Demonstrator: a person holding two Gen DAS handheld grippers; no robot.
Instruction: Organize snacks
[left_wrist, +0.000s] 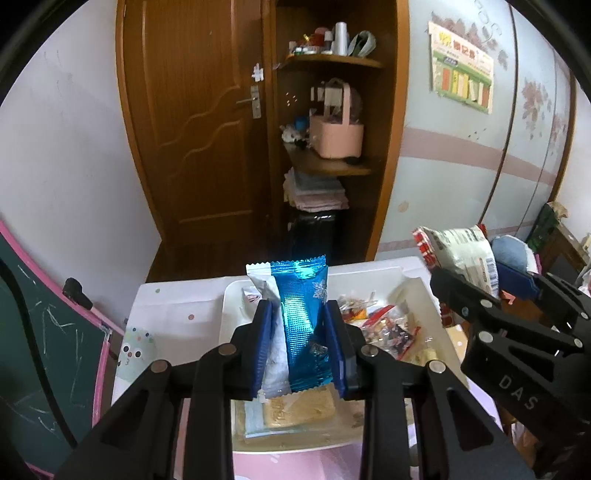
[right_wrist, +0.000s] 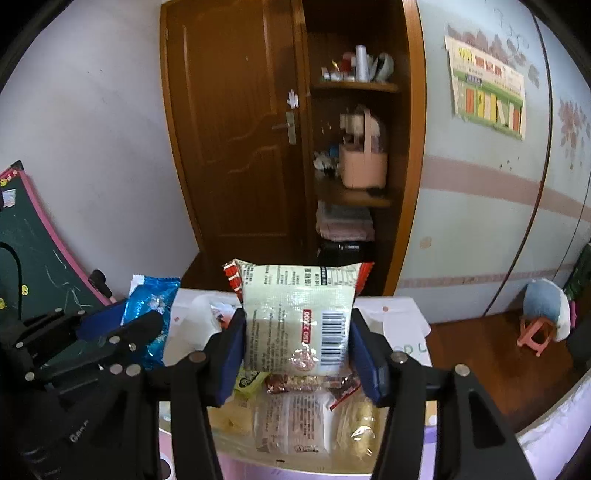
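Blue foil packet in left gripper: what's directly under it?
The blue foil packet hangs over the white tray. Directly below lies a tan cracker pack on a pale blue wrapper. A white packet is clamped alongside it. The left gripper hides the tray beneath.

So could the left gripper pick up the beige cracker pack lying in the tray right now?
Probably not: the left gripper is shut on a blue foil packet, though the beige cracker pack lies just beneath it.
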